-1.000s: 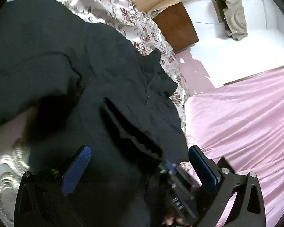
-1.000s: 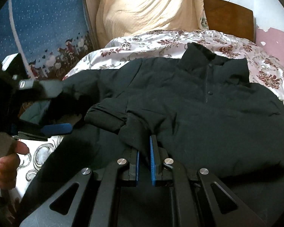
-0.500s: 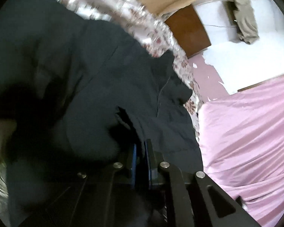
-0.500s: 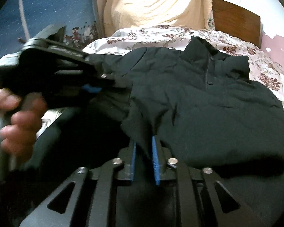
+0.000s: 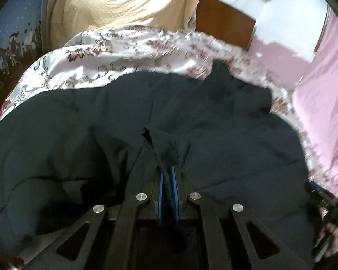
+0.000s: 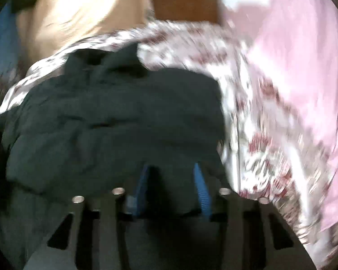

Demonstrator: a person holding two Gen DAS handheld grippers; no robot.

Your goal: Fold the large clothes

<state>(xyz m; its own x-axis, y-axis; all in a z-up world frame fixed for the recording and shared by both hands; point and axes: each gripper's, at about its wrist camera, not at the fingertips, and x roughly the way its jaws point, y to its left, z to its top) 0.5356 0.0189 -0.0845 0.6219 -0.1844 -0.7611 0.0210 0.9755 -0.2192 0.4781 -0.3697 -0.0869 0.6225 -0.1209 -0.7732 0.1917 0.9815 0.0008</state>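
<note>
A large black jacket (image 5: 225, 135) lies spread on a floral bedsheet (image 5: 115, 54), collar away from me. My left gripper (image 5: 166, 173) is shut on a fold of the black jacket, apparently its sleeve end, pulled over the jacket's body. My right gripper (image 6: 172, 171) is open, its blue pads (image 6: 200, 184) apart over the jacket's (image 6: 115, 121) lower right part; that view is motion-blurred. The right gripper also shows at the right edge of the left wrist view (image 5: 329, 207), held by a hand.
A pink sheet (image 5: 322, 117) lies to the right of the floral bedsheet (image 6: 254, 121). A cream cloth (image 5: 124, 2) and a brown headboard (image 5: 223, 27) stand at the back. A blue patterned fabric (image 5: 13, 31) is at the left.
My left gripper closed on the sleeve and swung it across the jacket. My right gripper let go of the fabric, opened and moved right.
</note>
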